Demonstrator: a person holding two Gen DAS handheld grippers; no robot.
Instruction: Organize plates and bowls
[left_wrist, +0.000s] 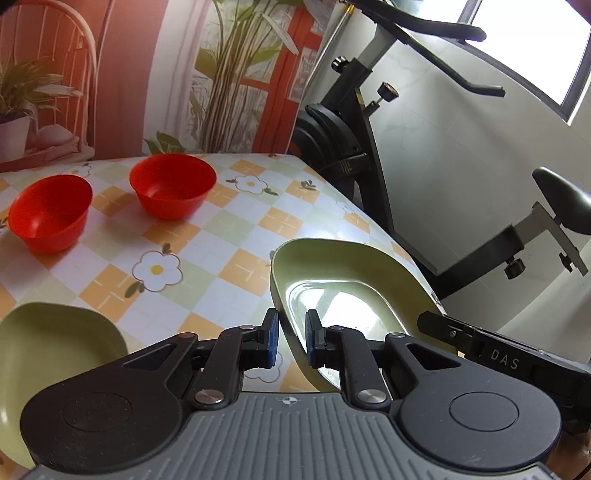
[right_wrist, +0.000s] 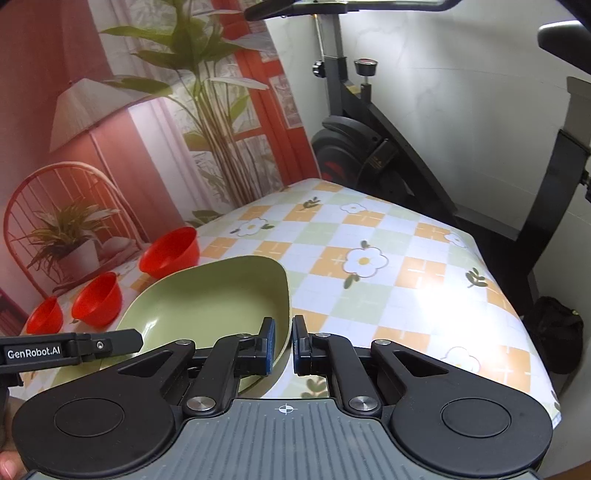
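Both fingers (left_wrist: 272, 338) astride plate (left_wrist: 332, 280) rim

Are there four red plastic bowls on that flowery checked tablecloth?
No, the right wrist view shows only three red plastic bowls, lined up along the flowery checked tablecloth near the wall.

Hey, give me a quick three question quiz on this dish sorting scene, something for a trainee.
1. True or false: the right wrist view shows four red bowls.
2. What sits between the jaws of the right gripper? A, a red bowl. B, the rim of the green plate. C, nothing.
3. How many green plates does the left wrist view show?
Key: 1, false, there are three red bowls. 2, B. 3, two: the held one and a second green plate at lower left.
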